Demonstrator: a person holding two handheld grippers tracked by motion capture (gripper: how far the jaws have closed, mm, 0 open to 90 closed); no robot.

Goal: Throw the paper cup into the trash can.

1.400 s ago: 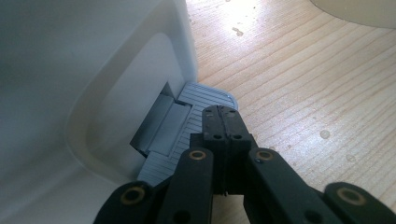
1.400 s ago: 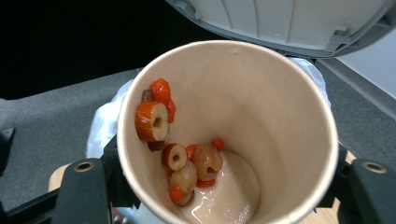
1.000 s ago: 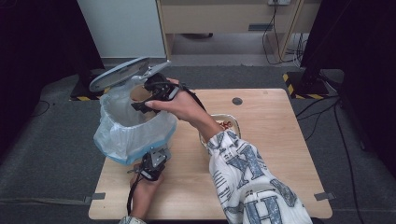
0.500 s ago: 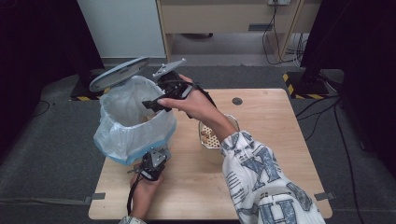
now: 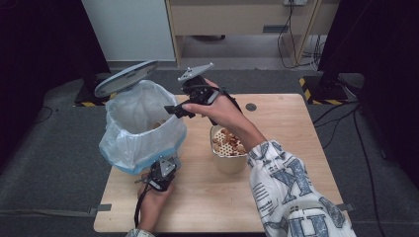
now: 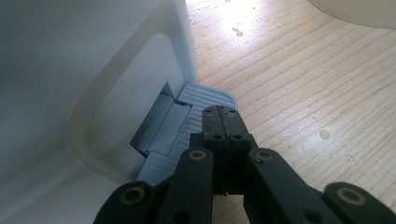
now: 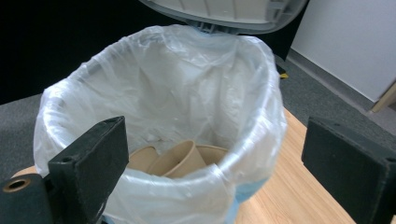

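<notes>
1. Bin, lined with a clear plastic bag, stands at the left-centre of the high view, on the left part of the wooden table; its grey lid is tipped up behind it, toward the upper left.
2. Brown paper cups lie in the bottom of the bag, seen in the lower middle of the right gripper view.
3. Left gripper has its jaws clenched together with nothing between them, their tips resting on the ribbed grey pedal at the foot of the bin; in the high view it sits below the bin, at lower centre-left.
4. Right gripper hangs at upper centre of the high view, level with the bin's right rim. Its jaws stand released and have just been opening; nothing is between them.
5. A round container holding brown and pale pieces stands just right of the bin, at the middle of the frame, under the right forearm.
6. Large block letters are printed on the patterned sleeve at lower right; an X can be read, the rest cannot.
7. Bare wood lies open along the right part and the near edge of the table, and a small dark disc sits near its far edge.
</notes>
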